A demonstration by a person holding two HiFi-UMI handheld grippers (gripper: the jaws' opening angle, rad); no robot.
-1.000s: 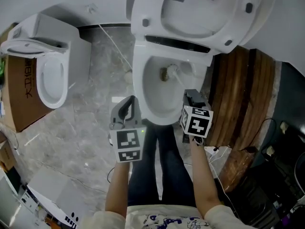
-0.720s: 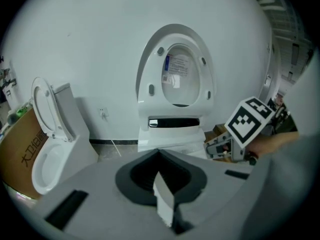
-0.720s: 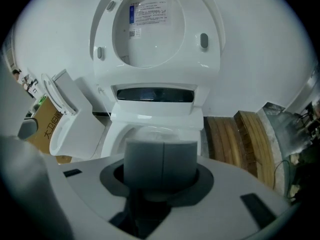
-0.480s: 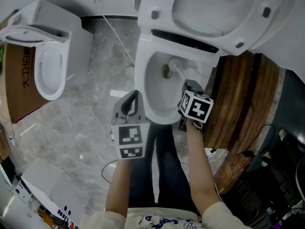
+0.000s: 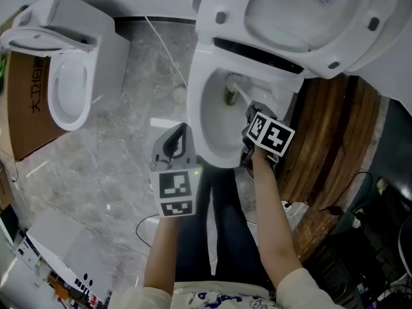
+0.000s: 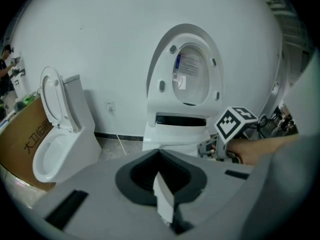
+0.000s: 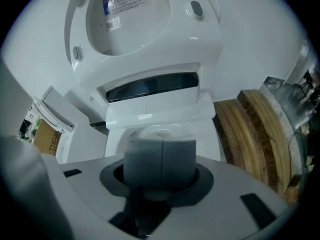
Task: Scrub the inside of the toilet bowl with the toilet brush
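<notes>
Floor (image 5: 122, 147): grey marbled tile, white wall behind.

Main toilet (image 5: 197, 102): white, centre of the head view, with the lid and seat (image 5: 302, 18) raised against the wall. A printed label shows on the underside of the lid. The toilet bowl (image 5: 215, 131) is open to the camera, and its drain shows as a dark spot near the back.

Second toilet (image 5: 87, 50): also white with its lid up, well apart to the left. A brown cardboard box (image 5: 29, 118) stands just beside it.

Stack of curved wooden boards (image 5: 328, 134): right of the main toilet, touching or nearly touching its side.

Person: dark trousers (image 5: 219, 230) and bare forearms, standing directly in front of the bowl.

Right gripper (image 5: 253, 112): over the bowl's right rim, with its marker cube (image 5: 275, 138) tilted. In its own view the right gripper (image 7: 160, 159) has its jaws pressed together, pads meeting at a thin seam. The head view shows it clamped on the handle of the toilet brush (image 5: 239, 94).

The white brush reaches down inside the bowl, its head near the drain at the back wall.

Left gripper (image 5: 177, 139): held outside the bowl, near its front left rim and above the floor. In its own view the left gripper (image 6: 162, 196) has its jaws closed with nothing between them.
</notes>
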